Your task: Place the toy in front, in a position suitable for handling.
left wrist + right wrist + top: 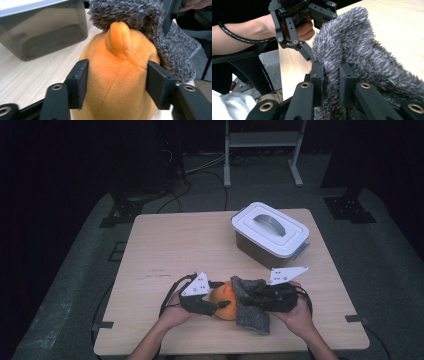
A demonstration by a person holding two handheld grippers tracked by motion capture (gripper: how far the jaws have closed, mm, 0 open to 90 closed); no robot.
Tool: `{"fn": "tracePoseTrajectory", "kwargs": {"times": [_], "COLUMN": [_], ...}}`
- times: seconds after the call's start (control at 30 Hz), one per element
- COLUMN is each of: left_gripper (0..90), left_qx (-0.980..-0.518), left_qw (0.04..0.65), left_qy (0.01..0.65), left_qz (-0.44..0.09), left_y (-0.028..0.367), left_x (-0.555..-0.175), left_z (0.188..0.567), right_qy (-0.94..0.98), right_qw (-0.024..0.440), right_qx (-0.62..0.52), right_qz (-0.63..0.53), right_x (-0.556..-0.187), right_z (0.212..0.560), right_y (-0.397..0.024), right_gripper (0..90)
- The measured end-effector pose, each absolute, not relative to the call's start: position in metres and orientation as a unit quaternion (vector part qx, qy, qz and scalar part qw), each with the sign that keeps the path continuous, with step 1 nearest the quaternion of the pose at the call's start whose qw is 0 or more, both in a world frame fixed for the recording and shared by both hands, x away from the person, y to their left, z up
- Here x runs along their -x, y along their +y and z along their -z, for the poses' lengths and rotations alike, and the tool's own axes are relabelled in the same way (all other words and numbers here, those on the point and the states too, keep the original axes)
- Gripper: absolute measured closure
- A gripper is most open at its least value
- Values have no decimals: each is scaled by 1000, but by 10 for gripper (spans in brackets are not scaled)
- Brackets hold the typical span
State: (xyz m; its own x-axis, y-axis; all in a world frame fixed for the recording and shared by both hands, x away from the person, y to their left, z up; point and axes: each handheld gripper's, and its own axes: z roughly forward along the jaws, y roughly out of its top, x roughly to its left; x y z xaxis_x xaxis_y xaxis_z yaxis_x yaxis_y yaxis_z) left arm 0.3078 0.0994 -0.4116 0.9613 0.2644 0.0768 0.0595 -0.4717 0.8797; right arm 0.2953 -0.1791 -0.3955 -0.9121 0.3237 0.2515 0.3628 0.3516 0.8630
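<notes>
Left hand-held gripper (117, 85) is clamping the orange plush toy (117, 82) partway closed, pads pressing both flanks, near the front edge of the bench (165, 245). I am keeping the right hand-held gripper (331, 82) pinched nearly flat on a fold of the grey fuzzy cloth (362, 55), which is draping over the toy's far side. I am worrying that the soft toy is squeezing out of the left pads if I tug the cloth hard, or that the thin fold is slipping free. Behind, the lidded grey box (270, 234) is standing well apart.
</notes>
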Motion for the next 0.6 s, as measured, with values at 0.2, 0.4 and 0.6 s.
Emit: {"fn": "tracePoseTrajectory", "kwargs": {"times": [0.2,0.4,0.6], "left_gripper": [418,429,431], "left_qx": [-858,-869,-868], "left_qw": [501,477,478], "left_qy": [47,-33,-47], "left_qz": [-103,-129,-124], "left_y": [96,84,89], "left_x": [-301,-287,-287], "left_z": [413,414,415], "right_qy": [-817,-823,-815], "right_qw": [17,8,23], "right_qx": [204,172,208], "right_qz": [539,542,540], "right_x": [-293,-283,-296], "right_z": [389,372,382], "right_y": [-181,-167,-180], "right_gripper": [761,761,761]}}
